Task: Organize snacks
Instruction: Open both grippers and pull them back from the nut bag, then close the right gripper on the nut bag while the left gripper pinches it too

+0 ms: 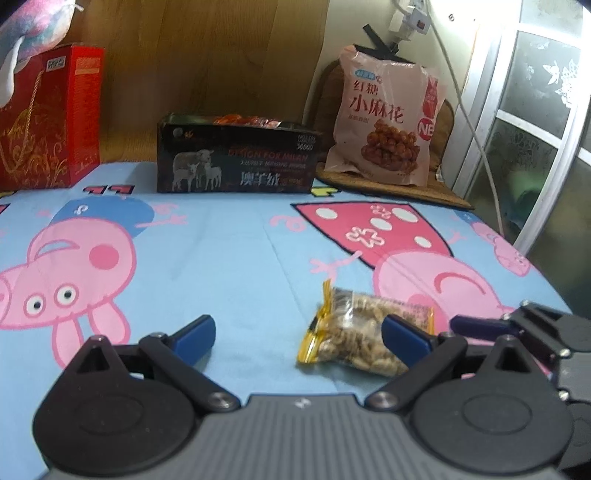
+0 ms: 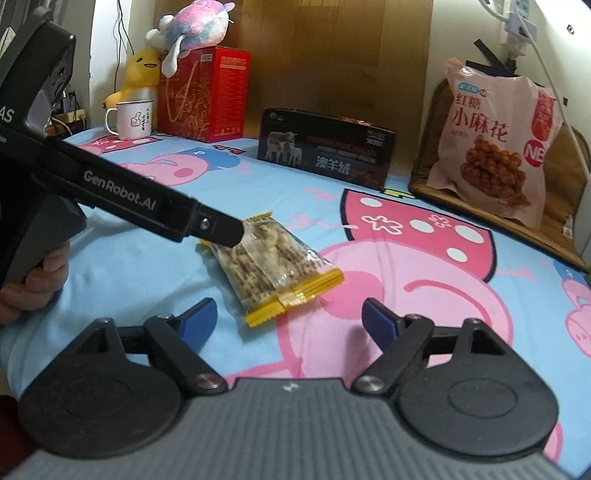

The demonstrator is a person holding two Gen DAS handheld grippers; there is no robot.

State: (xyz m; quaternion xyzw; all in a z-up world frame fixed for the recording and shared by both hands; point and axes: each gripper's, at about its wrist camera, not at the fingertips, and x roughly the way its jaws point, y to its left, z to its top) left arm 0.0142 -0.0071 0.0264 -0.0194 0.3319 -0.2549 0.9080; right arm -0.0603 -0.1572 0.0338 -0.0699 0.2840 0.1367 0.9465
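Snack packet (image 2: 279,266) lay flat on the bed sheet (image 2: 140,266), clear film with yellow crimped ends, nuts or similar showing inside. Long axis ran diagonally in the right wrist view: one crimped end at upper left under the tip of the left hand-held gripper (image 2: 236,232), the other end pointing lower right toward the camera. Seen from the left wrist view, same packet (image 1: 354,332) sat just ahead of the left hand-held gripper (image 1: 301,334), right of centre between its fingers, with the right blue finger pad (image 1: 406,334) overlapping its right part; contact could not be told. Jaws of that gripper spread wide, gripping nothing. Right hand-held gripper (image 2: 288,319) likewise spread wide and empty, packet just beyond its fingertips.

Farther back, left to right: yellow plush toy (image 2: 138,74), white enamel mug (image 2: 131,120), tall red gift box (image 2: 205,94) with a pastel plush toy (image 2: 195,22) on top, dark box with sheep printed on it (image 2: 327,147), open-topped with orange packets inside, then a large pink snack bag (image 2: 495,144) propped on a brown cushion (image 2: 561,206). Sheet light blue with pink cartoon pigs. Wood panel behind; white cables and a frosted window (image 1: 535,122) at right.
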